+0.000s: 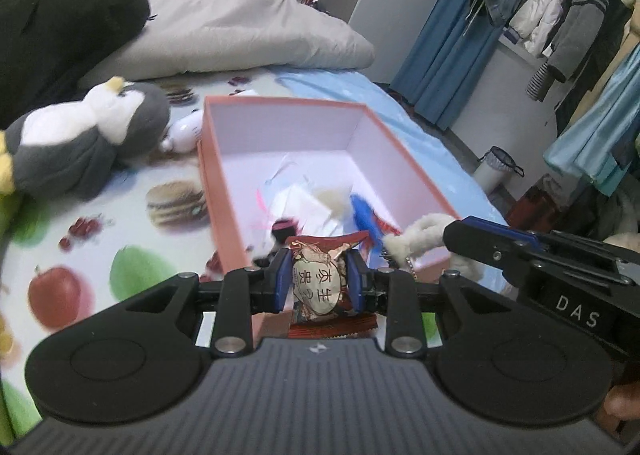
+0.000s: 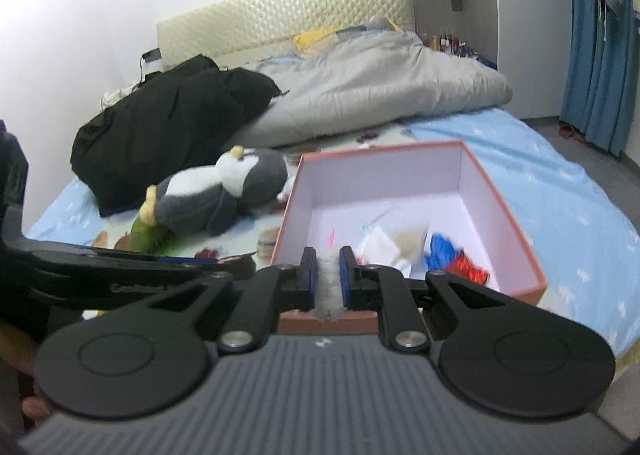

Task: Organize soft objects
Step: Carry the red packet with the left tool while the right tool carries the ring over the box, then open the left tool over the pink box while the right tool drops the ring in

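Nearest the left wrist camera, a red snack packet [image 1: 320, 287] is pinched between the narrowed pads of the left tool [image 1: 320, 279], held over the near rim of the pink box [image 1: 248, 127]. Chinese characters are printed on the packet, but they are seen upside down and cannot be read with certainty. Just to its right, the letters "DAS" are seen on the body of the right tool [image 2: 328, 281], whose pads are almost closed on a tuft of white fluffy fabric [image 2: 329, 287], also held at the near edge of the box.

Inside the box, a few things are already gathered: white paper or cloth [image 1: 300, 203], something blue [image 2: 440, 251] and something red and shiny [image 2: 468, 269]; blur hides what exactly they are.

Beyond the box on the bed, a grey and white plush penguin [image 2: 224, 191] is left lying on the fruit-printed sheet [image 1: 80, 255], touching or nearly touching the box's far left corner. Farther back lie a black garment [image 2: 160, 135] and a grey quilt [image 2: 360, 87].

The task is judged to be partly done: two items are in hand, neither yet released, and the penguin remains to be put away
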`<state>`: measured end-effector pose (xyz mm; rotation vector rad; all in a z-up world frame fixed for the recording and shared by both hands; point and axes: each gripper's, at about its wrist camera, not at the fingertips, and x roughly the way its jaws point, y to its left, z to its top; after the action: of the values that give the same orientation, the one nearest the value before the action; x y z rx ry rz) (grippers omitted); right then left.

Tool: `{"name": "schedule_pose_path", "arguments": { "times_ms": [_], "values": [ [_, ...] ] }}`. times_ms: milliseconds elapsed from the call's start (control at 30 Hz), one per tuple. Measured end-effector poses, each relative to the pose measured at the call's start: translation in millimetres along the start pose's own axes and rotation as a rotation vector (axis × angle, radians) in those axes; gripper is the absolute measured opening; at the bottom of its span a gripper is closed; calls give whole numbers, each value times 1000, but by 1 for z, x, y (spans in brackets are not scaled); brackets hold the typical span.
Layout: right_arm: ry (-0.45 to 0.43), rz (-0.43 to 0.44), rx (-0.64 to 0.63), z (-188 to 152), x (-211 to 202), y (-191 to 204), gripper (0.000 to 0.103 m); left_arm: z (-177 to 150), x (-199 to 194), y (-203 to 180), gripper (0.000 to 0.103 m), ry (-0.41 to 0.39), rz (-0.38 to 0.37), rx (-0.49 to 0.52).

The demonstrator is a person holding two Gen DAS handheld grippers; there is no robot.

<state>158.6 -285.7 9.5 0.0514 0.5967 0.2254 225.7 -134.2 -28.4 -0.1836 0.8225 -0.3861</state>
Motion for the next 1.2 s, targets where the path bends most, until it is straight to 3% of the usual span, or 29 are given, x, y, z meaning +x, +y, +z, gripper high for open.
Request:
{"name": "schedule_pose_path", "arguments": {
  "times_ms": [300,567,700,933,1000,1033,1067,1133,1200],
  "values": [
    [48,-24,45,31,68,-43,15,55,77,-1,34,46,-23,13],
    [136,-49,111,29,139,-80,15,83,169,21,34,136,4,22],
    [184,-55,127,24,166,-90,16,88,196,33,34,164,8,7],
    [214,-51,148,19,179,-92,18,83,209,42,36,194,22,2],
    [212,-54,136,20,176,-90,21,82,205,44,49,204,27,-6],
    [212,-57,130,21,173,-89,24,82,201,43,50,201,25,-1],
    [210,-61,130,22,171,-89,34,82,195,41,50,188,31,9],
    [194,-64,141,24,160,-87,46,83,182,35,52,165,50,31],
    [173,-63,145,27,148,-86,46,84,165,31,52,146,39,36]
  ]
}}
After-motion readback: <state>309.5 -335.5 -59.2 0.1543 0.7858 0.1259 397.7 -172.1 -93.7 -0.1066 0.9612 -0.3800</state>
